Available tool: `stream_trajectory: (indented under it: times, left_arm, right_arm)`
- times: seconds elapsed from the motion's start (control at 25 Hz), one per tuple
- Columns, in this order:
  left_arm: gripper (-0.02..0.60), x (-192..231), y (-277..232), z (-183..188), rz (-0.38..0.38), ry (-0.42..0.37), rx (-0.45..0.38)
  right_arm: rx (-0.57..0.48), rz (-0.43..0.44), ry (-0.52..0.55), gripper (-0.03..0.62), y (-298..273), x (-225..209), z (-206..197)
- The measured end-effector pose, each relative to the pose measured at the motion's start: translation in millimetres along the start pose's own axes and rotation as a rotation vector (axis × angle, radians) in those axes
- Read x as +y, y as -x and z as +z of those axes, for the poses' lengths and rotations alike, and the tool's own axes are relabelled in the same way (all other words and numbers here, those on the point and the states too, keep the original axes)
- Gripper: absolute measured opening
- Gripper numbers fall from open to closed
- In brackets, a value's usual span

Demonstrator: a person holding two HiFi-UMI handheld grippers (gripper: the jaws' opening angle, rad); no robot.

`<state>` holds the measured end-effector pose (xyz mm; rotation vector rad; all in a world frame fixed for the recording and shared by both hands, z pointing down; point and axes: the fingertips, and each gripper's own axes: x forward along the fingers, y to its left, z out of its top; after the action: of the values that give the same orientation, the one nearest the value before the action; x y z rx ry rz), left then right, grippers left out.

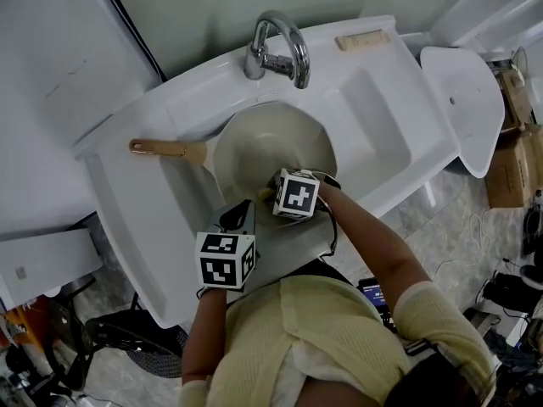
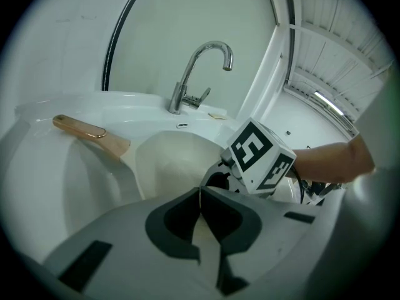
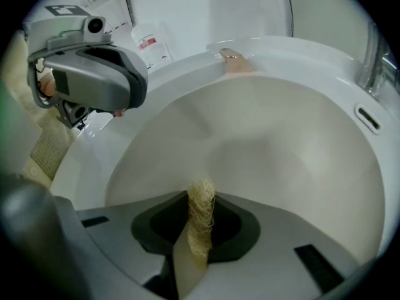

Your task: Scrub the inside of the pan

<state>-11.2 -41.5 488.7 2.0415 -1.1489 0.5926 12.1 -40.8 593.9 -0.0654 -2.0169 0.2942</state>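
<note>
The right gripper had its jaws pinched on a coarse, fibrous loofah scrubber. The pan lay in the sink, and its smooth, pale bowl sat straight ahead of those jaws. Whether the scrubber touched it could not be established. Its wooden handle ran towards the sink's left edge. The left gripper, jaws pressed together on nothing, stood farther back at the near rim.

Grey-green wall, white sink unit, tile floor, boxes rt.

Makeshift workroom: white sink, faucet, cardboard boxes.
</note>
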Motion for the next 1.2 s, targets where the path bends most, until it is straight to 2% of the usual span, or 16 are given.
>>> stream_trajectory:
  times: [0.48, 0.8, 1.2]
  left_arm:
    - [0.057, -10, 9, 5, -0.046, -0.031, -0.023]
    - [0.057, -21, 21, 7, -0.083, -0.058, -0.042]
    - [0.057, -29, 35, 14, -0.108, -0.092, -0.078]
  right_arm:
    - [-0.161, -0.210, -0.075, 0.087, 46, -5, 12]
    - [-0.251, -0.292, -0.142, 0.087, 81, 4, 17]
    - [-0.410, -0.378, -0.287, 0.087, 124, 21, 20]
